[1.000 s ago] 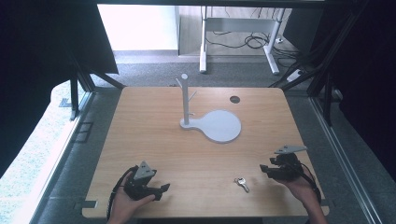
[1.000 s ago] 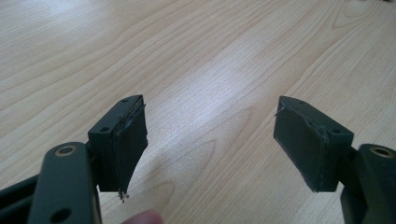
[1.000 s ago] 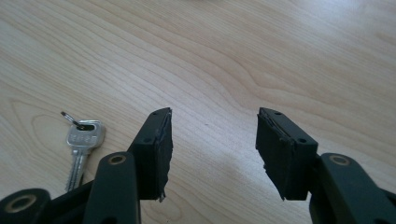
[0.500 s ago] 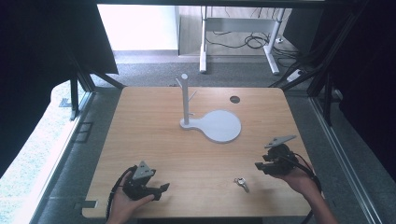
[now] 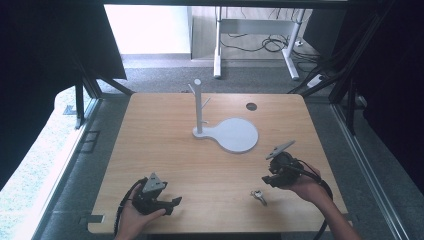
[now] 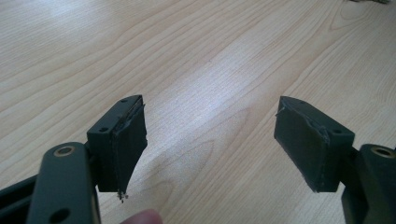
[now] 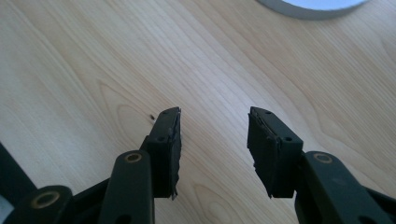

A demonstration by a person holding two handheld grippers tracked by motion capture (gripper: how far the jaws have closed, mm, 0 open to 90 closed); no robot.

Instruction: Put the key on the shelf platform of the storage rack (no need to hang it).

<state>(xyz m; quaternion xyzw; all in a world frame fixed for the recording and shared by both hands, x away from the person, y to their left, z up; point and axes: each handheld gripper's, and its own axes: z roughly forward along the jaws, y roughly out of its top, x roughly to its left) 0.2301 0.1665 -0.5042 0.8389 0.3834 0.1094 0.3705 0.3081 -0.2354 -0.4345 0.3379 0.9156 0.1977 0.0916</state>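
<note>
One small key (image 5: 259, 196) lies slantwise near the right gripper (image 5: 269, 180), whose half-open, just-closing jaws are empty.

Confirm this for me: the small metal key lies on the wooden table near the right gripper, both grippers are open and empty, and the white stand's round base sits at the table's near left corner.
One thing is wrong: the white stand sits toward the far middle of the table, not its near left corner, as the high view shows. The key does lie near the right gripper, and it and the left gripper are open and empty.
</note>
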